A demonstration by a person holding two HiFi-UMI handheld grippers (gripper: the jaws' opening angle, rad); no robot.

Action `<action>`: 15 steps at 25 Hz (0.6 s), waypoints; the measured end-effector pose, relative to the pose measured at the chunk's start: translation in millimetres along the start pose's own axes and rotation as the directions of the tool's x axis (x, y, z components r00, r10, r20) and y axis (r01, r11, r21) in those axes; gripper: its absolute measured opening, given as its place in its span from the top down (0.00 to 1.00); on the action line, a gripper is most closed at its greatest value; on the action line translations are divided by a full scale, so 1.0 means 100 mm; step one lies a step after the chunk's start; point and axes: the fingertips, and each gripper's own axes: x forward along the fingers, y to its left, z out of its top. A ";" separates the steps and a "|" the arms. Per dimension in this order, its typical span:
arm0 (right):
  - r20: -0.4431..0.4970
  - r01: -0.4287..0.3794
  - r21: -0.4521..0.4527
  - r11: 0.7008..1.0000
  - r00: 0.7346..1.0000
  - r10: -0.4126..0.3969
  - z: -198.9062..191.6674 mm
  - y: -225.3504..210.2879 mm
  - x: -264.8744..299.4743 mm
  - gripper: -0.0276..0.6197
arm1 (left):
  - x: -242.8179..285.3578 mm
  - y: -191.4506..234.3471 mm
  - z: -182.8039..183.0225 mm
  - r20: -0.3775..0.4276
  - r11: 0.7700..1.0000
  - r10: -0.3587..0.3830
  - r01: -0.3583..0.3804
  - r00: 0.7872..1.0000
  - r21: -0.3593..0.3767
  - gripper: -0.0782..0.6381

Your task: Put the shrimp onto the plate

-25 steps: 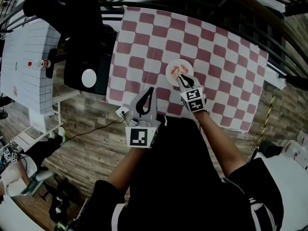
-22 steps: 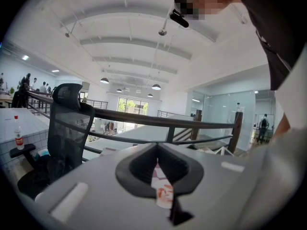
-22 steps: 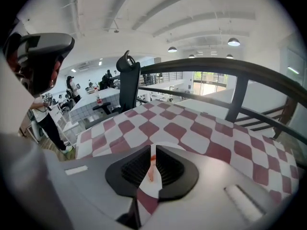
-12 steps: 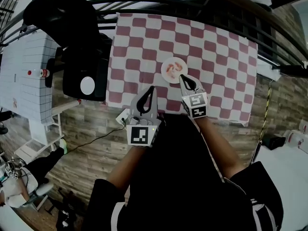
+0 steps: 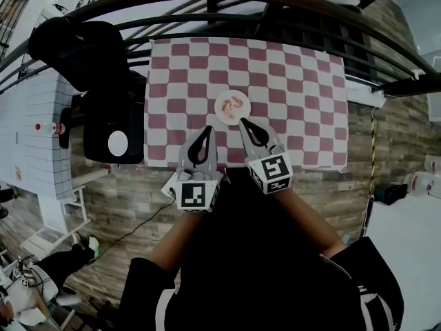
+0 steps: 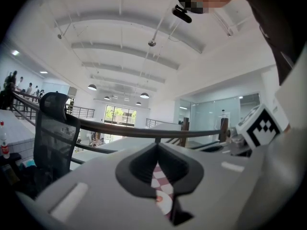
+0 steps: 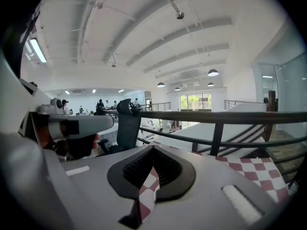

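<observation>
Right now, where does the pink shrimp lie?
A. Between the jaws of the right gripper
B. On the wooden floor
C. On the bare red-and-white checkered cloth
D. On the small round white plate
D: in the head view the pink shrimp lies on the small round white plate, while the right gripper is shut with nothing between its jaws.

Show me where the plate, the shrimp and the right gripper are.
plate (image 5: 220, 114): head view, bare lower-left rim.
shrimp (image 5: 235, 105): head view, middle of the pink pieces.
right gripper (image 5: 242, 122): head view, tips of its fingers.
</observation>
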 end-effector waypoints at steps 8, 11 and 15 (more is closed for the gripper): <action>0.128 0.059 -0.003 0.998 0.990 -0.058 0.52 0.07 -0.40 0.96 | -0.10 -0.15 0.27 0.057 0.999 -0.033 0.033 0.998 -0.002 0.88; 0.174 0.094 -0.031 0.995 0.981 -0.087 0.68 0.09 -0.53 0.96 | -0.17 -0.25 0.41 0.102 0.998 -0.062 0.059 0.993 0.034 0.88; 0.191 0.145 -0.061 0.988 0.973 -0.131 0.74 0.14 -0.65 0.96 | -0.25 -0.42 0.52 0.135 0.992 -0.105 0.094 0.985 0.086 0.88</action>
